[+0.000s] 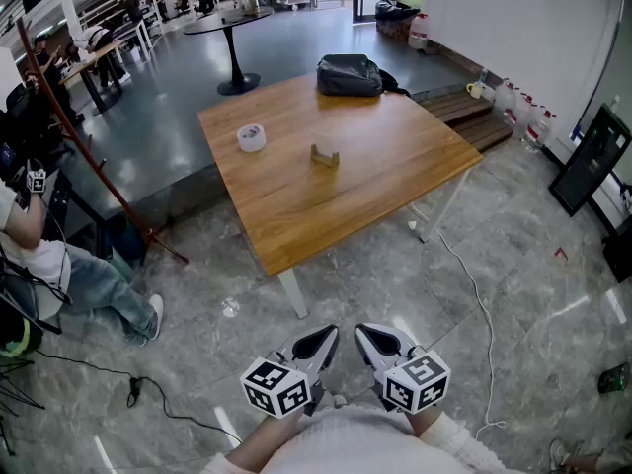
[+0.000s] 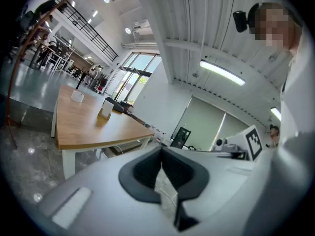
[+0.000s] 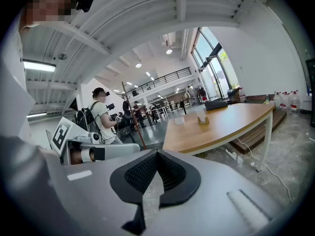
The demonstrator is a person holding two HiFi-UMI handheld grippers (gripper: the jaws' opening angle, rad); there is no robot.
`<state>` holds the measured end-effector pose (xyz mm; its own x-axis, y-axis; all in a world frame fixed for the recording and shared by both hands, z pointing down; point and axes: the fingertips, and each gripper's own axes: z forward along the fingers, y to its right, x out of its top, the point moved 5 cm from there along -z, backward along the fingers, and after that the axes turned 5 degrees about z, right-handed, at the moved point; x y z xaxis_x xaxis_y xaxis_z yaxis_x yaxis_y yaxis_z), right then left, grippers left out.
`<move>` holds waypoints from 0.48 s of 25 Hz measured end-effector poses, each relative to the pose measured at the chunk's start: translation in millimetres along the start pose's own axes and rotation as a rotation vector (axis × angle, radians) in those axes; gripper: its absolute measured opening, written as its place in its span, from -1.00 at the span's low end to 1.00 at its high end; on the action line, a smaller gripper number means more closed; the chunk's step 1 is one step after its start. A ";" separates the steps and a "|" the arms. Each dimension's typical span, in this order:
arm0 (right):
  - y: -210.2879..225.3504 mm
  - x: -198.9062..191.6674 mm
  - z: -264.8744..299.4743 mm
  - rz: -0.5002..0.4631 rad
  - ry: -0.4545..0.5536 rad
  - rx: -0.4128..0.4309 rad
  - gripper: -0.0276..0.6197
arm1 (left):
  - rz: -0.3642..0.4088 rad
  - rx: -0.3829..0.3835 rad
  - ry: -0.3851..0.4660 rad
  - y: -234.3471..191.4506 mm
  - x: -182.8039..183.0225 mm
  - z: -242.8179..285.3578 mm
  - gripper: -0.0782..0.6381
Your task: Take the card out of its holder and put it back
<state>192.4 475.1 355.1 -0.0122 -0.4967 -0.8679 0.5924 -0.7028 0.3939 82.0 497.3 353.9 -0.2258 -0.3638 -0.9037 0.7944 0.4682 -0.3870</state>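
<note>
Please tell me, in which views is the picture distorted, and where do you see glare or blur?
Head view: sharp, evenly lit; pale glare streaks on the marble floor. Left gripper view: strong fisheye with dark corners; the ceiling strip light burns out. Right gripper view: the same fisheye; the windows are overexposed, the wooden table is clear.

A square wooden table (image 1: 385, 181) on white legs stands on a glossy grey marble floor (image 1: 513, 294), beside a darker grey floor area (image 1: 188, 107) that holds a round black pedestal table (image 1: 233, 23). A white wall (image 1: 513, 18) runs along the right, with water bottles (image 1: 520, 107) at its foot. Tall windows (image 3: 212, 58) and long ceiling strip lights (image 2: 221, 73) light the hall below a railed mezzanine (image 3: 165, 80).
</note>
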 end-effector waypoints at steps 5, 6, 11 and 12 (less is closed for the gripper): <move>15.3 7.2 20.2 -0.002 -0.002 0.011 -0.92 | -0.004 0.001 0.010 -15.9 9.3 24.2 -0.76; 18.5 9.2 25.2 0.000 -0.004 0.013 -0.92 | -0.008 0.000 0.006 -20.7 10.4 28.8 -0.76; 40.1 21.3 55.8 0.014 -0.008 0.005 -0.92 | -0.026 0.009 -0.011 -53.4 17.6 50.7 -0.76; 44.6 26.5 64.0 0.014 -0.005 0.001 -0.92 | -0.027 0.007 -0.011 -61.6 21.7 55.7 -0.76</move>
<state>167.0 398.1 369.0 -0.0078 -0.5092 -0.8606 0.5916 -0.6962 0.4066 59.6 415.6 368.3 -0.2413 -0.3855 -0.8906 0.7918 0.4524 -0.4104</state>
